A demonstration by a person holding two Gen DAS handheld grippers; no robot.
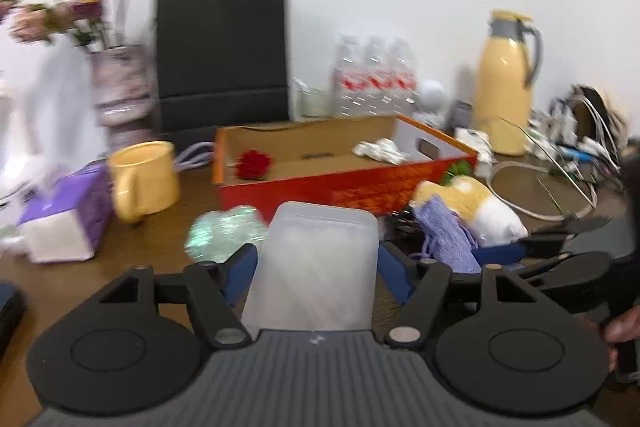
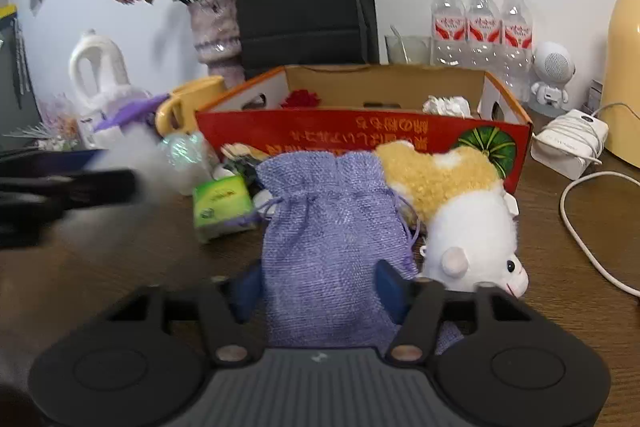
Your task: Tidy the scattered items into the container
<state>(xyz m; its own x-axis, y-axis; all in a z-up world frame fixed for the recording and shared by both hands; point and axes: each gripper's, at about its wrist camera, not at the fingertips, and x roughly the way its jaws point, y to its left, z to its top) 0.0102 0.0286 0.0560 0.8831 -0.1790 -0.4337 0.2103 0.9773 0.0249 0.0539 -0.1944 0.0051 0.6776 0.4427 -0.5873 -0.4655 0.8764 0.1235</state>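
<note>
My left gripper (image 1: 318,271) is shut on a translucent white plastic box (image 1: 320,247), with a blue pad against each side. The right gripper (image 2: 320,287) is shut on a purple drawstring pouch (image 2: 328,219) lying on the brown table. A tan-and-white plush toy (image 2: 452,203) leans against the pouch's right side. Behind both stands the red-and-orange cardboard box (image 2: 360,131), open on top, with a red flower (image 1: 252,165) and a crumpled white wad (image 1: 380,151) inside. A green packet (image 2: 222,203) and an iridescent wrapper (image 1: 224,231) lie in front of the box.
A yellow mug (image 1: 144,179) and a purple tissue pack (image 1: 64,223) sit to the left. A vase of flowers (image 2: 216,27), a black paper bag (image 1: 222,55), water bottles (image 2: 480,23) and a yellow jug (image 1: 506,79) line the wall. A white charger (image 2: 568,143) and cables lie at the right.
</note>
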